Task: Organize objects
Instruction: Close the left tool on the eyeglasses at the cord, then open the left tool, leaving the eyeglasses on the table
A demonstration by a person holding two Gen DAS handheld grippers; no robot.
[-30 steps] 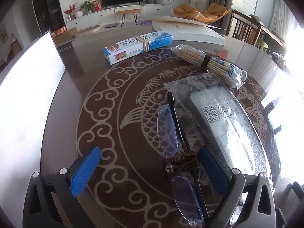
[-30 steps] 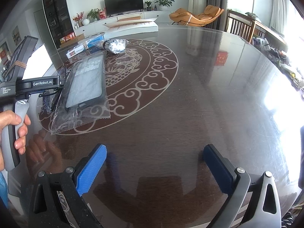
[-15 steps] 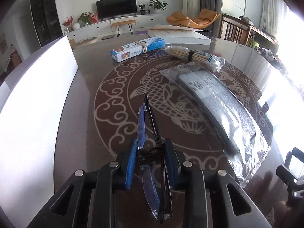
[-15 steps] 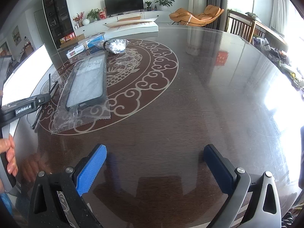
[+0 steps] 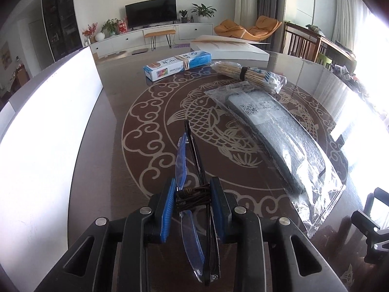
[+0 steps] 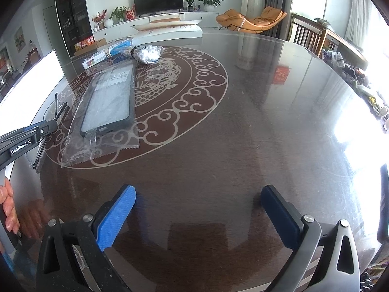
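Left wrist view: my left gripper [image 5: 192, 196] is closed down on the glasses [image 5: 192, 170], the blue pads pressing from both sides on the folded frame at its cord-wrapped middle. One lens and the folded temples project forward past the fingertips; the other lens runs back between the fingers toward the camera. I judge the step in hand to be the carry phase: the glasses are gripped and appear to be clear of the table [image 5: 102, 146], though the contact line is hidden. The next move calls for choosing a destination; a plausible one is alongside the other items, and the grip must stay firm but light, since the lenses are thin. Ahead and to the right lies the bagged case [image 5: 274, 133]; beyond it are the stick bundle [image 5: 245, 74] and the blue box [image 5: 177, 64], with a white box [image 5: 231, 50] at the far edge. A white panel [image 5: 48, 131] runs along the left side. Right wrist view: my right gripper [image 6: 198, 209] is wide open and holds nothing, hovering over a bare stretch of table. The left gripper [image 6: 47, 127] enters at the left edge, with the temples of the glasses [image 6: 58, 112] projecting from it, just beside the near left corner of the bagged case [image 6: 109, 102]. The stick bundle [image 6: 143, 52] and blue box [image 6: 107, 53] lie farther back, well apart from my right gripper.
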